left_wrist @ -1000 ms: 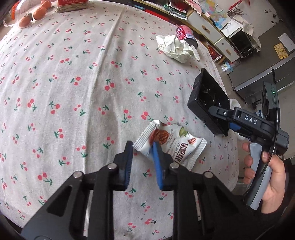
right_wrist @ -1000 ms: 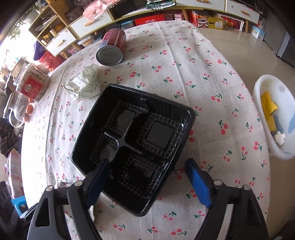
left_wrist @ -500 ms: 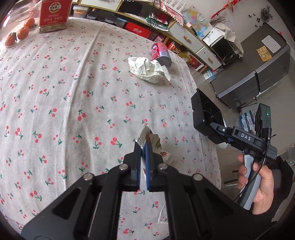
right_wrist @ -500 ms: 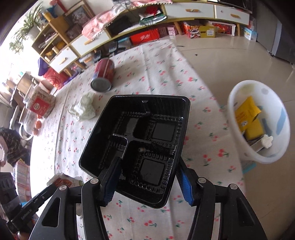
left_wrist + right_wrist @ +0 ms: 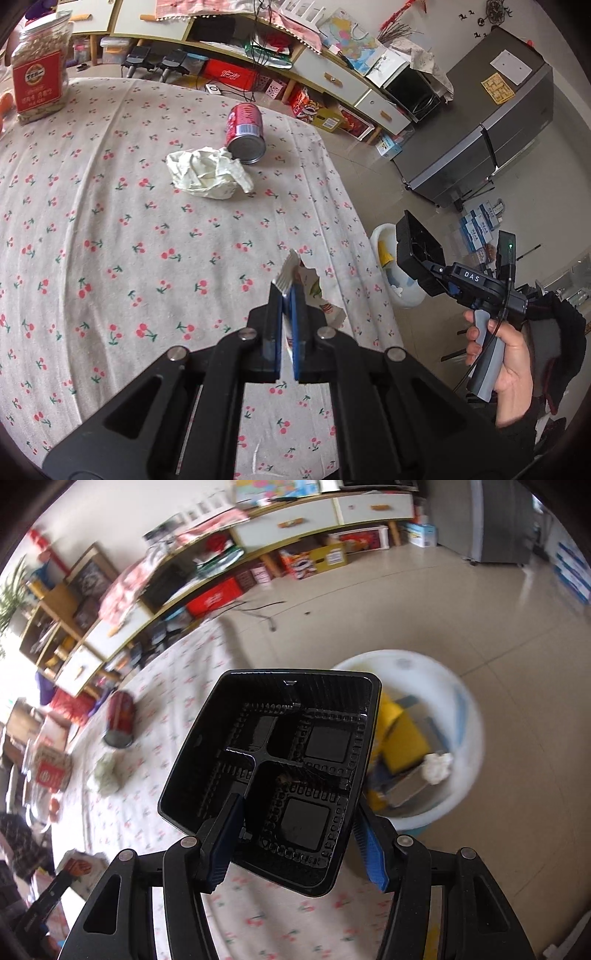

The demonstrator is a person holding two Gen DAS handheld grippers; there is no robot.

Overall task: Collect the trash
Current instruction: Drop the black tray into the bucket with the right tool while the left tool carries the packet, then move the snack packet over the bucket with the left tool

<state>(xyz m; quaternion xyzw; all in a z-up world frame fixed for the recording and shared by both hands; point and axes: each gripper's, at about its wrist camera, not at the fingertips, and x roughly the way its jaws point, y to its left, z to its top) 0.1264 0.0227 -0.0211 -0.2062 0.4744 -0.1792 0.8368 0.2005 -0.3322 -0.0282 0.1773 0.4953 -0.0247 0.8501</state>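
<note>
Black tray (image 5: 280, 775) is clamped in the right gripper (image 5: 295, 834) fingers over the white bin (image 5: 461, 716); left gripper (image 5: 286, 295) pinches a wrapper (image 5: 317, 295). Can (image 5: 245, 133) and paper wad (image 5: 208, 177) remain far on the table (image 5: 92, 221).

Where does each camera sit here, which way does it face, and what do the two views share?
Left wrist: on the left gripper, angled down over the cherry-print table; its shut fingers pinch a snack wrapper; the person's right hand shows.
Right wrist: on the right gripper, facing past the table edge toward a white bin; its fingers clamp a black tray.
Shared: tray, red can, crumpled paper, bin.
</note>
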